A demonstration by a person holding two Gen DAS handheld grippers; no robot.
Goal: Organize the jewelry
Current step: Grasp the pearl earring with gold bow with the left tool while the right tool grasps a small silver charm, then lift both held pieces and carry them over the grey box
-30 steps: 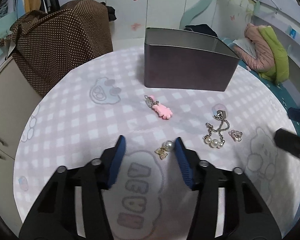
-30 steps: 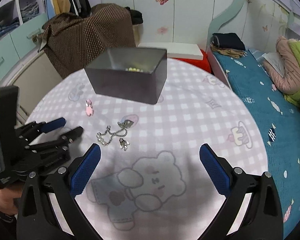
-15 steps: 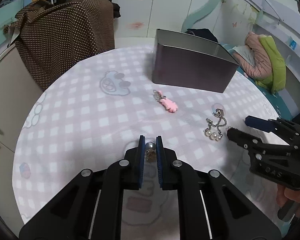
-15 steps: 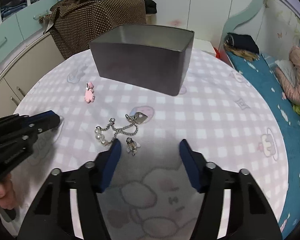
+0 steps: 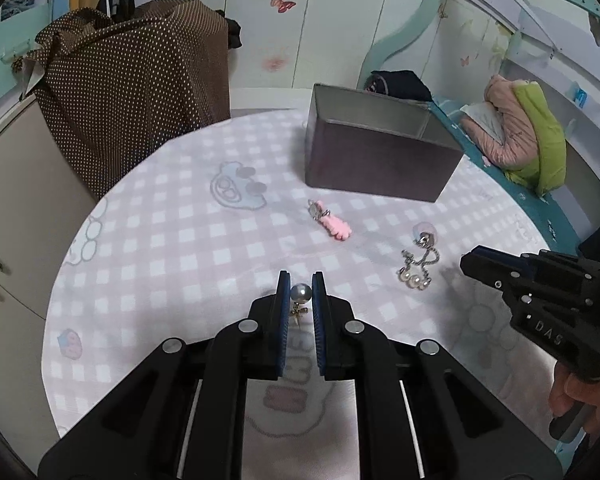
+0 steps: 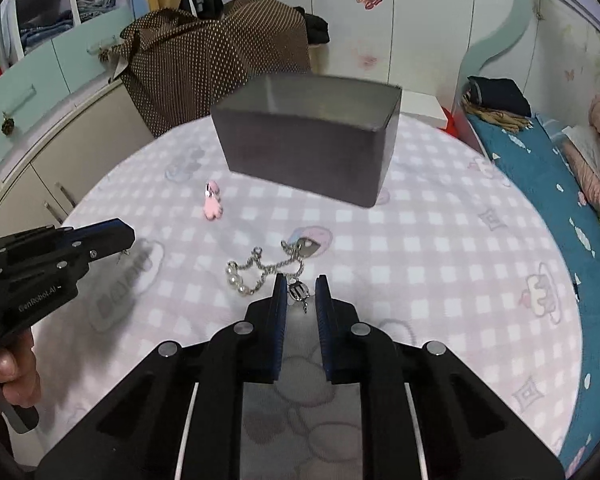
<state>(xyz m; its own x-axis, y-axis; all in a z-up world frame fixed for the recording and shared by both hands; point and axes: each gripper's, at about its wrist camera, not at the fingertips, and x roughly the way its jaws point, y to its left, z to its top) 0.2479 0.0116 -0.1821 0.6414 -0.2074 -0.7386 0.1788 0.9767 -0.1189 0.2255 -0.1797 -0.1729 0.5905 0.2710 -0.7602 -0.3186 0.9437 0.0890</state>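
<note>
Left wrist view: left tongs (image 5: 301,292) are clamping a pearl earring (image 5: 301,293) with a small gold charm dangling below, above the checked counter (image 5: 172,240). A pink charm (image 5: 334,226) and a pearl chain (image 5: 417,266) are lying near the dark box (image 5: 376,164). "DAS" is showing on the other tool. Right wrist view: right tongs (image 6: 301,294), having just been closing, are gripping a small silver charm (image 6: 299,293) right beside the pearl chain (image 6: 260,268). "GenRobot.AI" is reading on the left tool.
</note>
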